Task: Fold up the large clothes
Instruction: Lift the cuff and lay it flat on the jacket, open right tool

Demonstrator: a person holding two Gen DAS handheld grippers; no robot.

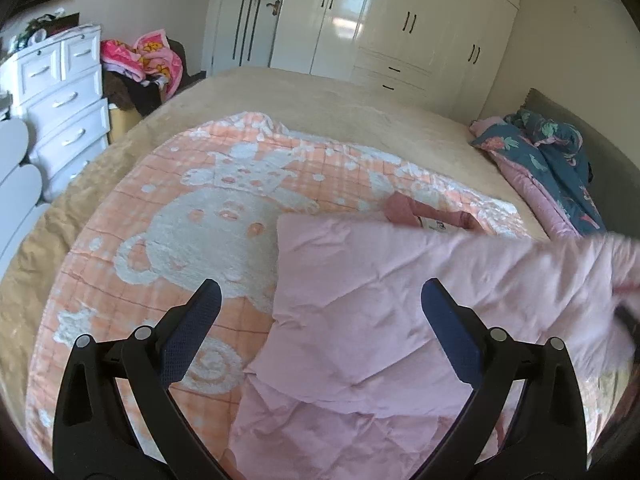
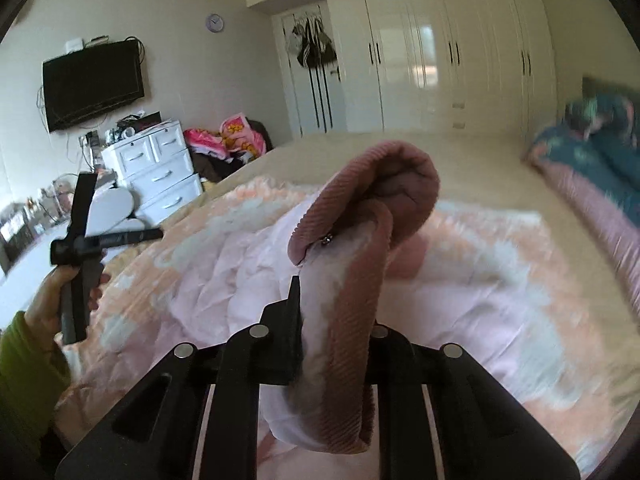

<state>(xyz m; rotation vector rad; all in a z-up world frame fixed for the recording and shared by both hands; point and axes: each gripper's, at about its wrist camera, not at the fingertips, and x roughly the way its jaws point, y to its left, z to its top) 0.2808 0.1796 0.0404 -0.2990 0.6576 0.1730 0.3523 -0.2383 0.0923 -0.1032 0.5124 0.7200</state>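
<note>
A pale pink quilted jacket lies on an orange-and-white blanket spread on the bed. One side is folded over; its right part is lifted and blurred. My left gripper is open and empty above the jacket's left edge. It also shows in the right wrist view, held in a hand. My right gripper is shut on the jacket's dusty-pink ribbed collar and holds it raised above the jacket.
A beige bedspread covers the bed. A blue floral and pink quilt is heaped at the right. A white drawer chest and a clothes pile stand left. White wardrobes line the far wall.
</note>
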